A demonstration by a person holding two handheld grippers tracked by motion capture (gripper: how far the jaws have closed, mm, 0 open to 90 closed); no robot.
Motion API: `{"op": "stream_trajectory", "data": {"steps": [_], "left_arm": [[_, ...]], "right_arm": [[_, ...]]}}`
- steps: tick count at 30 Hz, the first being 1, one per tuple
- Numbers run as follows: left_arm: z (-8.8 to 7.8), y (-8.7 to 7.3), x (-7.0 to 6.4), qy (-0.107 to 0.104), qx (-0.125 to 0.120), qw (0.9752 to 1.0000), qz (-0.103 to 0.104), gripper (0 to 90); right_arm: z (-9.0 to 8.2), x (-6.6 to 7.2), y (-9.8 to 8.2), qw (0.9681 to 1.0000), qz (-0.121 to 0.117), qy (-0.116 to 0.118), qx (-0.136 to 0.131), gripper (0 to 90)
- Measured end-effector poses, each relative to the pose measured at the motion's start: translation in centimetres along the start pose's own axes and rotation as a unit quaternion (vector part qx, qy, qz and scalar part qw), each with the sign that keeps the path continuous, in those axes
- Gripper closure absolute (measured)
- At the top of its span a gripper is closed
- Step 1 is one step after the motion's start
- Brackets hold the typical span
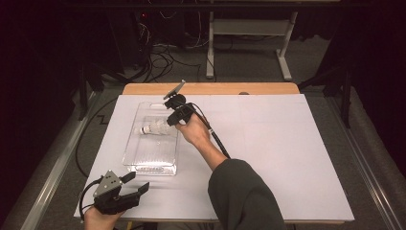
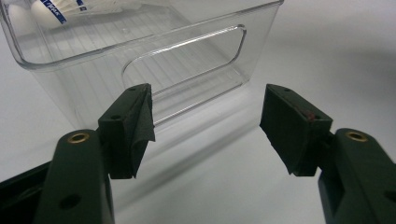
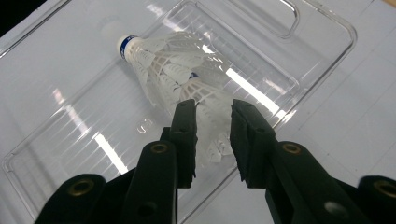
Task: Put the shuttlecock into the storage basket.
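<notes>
Dark room; grey floor (image 1: 316, 52) strewn with cables (image 1: 160, 57); white table frame (image 1: 249, 28) behind.

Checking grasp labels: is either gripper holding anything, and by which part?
Left gripper: open, nothing held. Right gripper: jaws around the feather skirt of a white shuttlecock in the clear plastic bin; grip can't be told.

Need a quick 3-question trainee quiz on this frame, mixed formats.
1. Where do the shuttlecocks lie? A) on the white table B) in the clear bin C) on the floor
2. True or false: the left gripper holds a shuttlecock.
3. Fill in: the right gripper hangs over the ____.
Key: 1 B; 2 false, its jaws stand open and empty; 3 bin.
</notes>
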State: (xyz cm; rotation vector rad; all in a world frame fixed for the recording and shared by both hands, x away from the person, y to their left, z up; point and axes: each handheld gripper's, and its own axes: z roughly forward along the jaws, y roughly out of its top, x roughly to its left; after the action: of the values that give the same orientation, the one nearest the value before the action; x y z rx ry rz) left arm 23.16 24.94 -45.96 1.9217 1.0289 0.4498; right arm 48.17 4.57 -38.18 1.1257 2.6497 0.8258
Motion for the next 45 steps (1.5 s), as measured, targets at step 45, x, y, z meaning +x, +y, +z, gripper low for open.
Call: {"op": "stream_trajectory", "data": {"steps": [45], "left_arm": [[0.2,0.0,0.2,0.004,0.0,0.9999,-0.011,35.1]], "right_arm": [[-3.3,-3.9,-4.1,0.9974,0.03,-0.006,-0.065,57.5]]}}
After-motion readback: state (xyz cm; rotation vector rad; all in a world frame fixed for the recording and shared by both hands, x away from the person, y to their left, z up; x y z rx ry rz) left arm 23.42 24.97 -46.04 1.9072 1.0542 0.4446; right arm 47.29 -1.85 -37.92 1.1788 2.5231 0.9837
